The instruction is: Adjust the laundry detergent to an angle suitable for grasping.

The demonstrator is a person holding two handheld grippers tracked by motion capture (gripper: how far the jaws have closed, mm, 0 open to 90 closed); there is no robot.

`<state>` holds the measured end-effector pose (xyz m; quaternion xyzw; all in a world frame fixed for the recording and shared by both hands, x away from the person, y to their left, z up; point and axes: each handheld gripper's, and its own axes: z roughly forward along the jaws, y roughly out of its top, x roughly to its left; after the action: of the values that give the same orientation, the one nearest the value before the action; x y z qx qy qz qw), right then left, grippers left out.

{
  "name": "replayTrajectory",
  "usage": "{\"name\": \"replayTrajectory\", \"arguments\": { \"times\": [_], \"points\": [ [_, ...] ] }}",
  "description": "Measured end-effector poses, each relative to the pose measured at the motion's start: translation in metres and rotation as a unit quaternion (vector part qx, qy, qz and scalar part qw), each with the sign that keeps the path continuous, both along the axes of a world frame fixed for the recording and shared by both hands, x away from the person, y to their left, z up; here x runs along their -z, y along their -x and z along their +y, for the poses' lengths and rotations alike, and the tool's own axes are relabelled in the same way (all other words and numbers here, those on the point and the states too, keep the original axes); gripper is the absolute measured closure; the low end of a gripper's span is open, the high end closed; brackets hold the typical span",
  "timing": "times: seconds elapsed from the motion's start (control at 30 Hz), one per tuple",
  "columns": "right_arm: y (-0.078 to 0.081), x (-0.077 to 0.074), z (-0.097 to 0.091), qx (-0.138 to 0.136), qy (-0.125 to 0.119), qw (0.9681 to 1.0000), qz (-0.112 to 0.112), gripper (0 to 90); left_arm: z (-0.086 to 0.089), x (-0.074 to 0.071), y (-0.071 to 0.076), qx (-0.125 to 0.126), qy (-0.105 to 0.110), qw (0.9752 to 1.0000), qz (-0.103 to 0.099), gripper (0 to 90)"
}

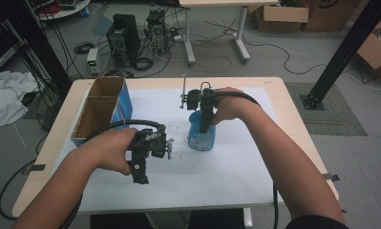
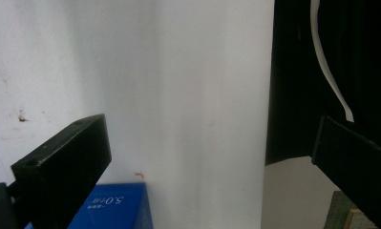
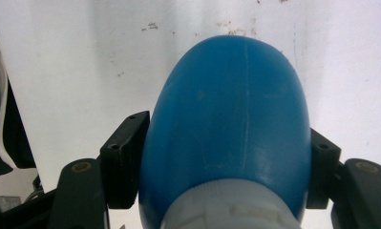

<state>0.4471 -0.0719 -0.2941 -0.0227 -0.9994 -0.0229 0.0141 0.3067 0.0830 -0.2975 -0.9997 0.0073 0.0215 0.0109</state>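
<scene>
A blue plastic bottle (image 1: 201, 138) with a pale label stands upright on the white sheet (image 1: 236, 162) near the table's middle. My right gripper (image 1: 205, 121) comes down on it from above. In the right gripper view the bottle (image 3: 236, 109) with its white cap end sits between both pads, which press on its sides, so the right gripper (image 3: 226, 148) is shut on it. My left gripper (image 1: 140, 175) hovers left of the bottle, apart from it. Its jaws stand wide open over bare white sheet with nothing between them, as the left gripper (image 2: 212, 138) view shows.
An open cardboard box with blue sides (image 1: 102, 112) stands at the table's left. A thin metal rod (image 1: 183, 90) rises behind the bottle. A blue printed corner (image 2: 114, 207) lies under the left jaw, and dark clothing (image 2: 322, 62) sits beyond the sheet's edge.
</scene>
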Motion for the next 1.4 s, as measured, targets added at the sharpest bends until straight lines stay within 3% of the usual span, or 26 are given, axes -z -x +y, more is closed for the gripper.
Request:
{"name": "replayTrajectory", "arguments": {
  "times": [0.6,0.77,1.0,1.3,1.4],
  "points": [
    [0.001,0.000,-0.002,0.010,-0.008,0.9999,-0.011,37.1,-0.001,0.002,0.000,0.001,-0.002,1.0000,-0.001,0.1],
    [0.003,0.000,0.000,0.012,0.004,0.9997,-0.022,38.2,-0.003,0.002,0.000,0.003,-0.001,1.0000,0.000,0.1],
    [0.003,-0.001,-0.003,0.014,0.016,0.9996,-0.019,38.3,-0.003,0.000,0.000,0.003,-0.001,1.0000,-0.001,0.1],
    [0.004,-0.017,-0.012,0.025,0.023,0.9991,-0.024,38.2,-0.003,0.001,0.000,0.004,-0.003,1.0000,-0.002,0.1],
    [0.006,-0.022,-0.015,0.044,0.024,0.9986,-0.019,38.2,-0.003,0.001,0.000,0.004,-0.002,1.0000,-0.001,0.1]
  ]
}}
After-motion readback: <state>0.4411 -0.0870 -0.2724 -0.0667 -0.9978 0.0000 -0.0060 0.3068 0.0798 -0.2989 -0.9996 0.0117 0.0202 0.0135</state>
